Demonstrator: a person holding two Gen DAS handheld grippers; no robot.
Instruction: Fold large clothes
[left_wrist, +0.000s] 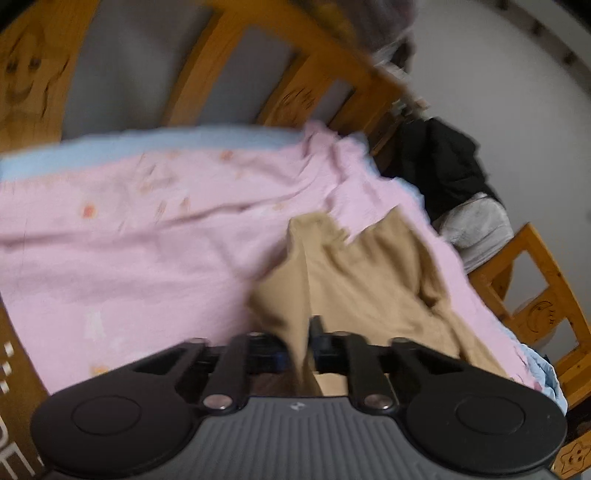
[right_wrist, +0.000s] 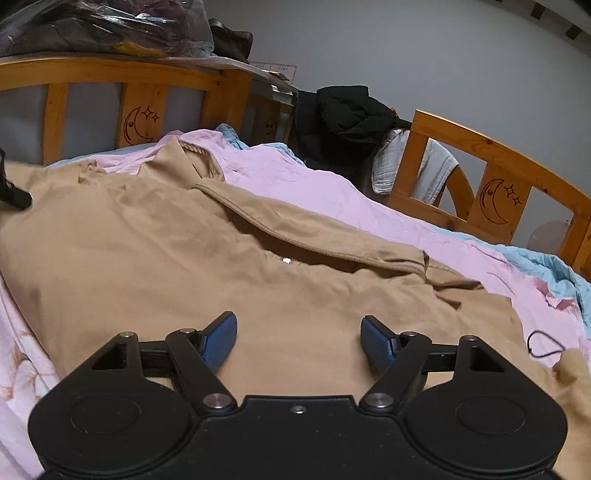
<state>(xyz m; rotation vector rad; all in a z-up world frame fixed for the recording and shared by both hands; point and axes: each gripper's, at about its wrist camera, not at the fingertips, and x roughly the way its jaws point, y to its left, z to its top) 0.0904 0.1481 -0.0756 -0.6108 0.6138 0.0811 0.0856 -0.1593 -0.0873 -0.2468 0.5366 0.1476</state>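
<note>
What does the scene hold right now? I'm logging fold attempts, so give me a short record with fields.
garment: tan garment, spread rumpled on the bed
surface: pink bedsheet with a blue layer at its edges
left gripper: shut on a fold of the tan fabric
right gripper: fingers apart above the fabric, nothing between them
surroundings: wooden bed rail carved with moons and stars; black clothing draped at the corner
</note>
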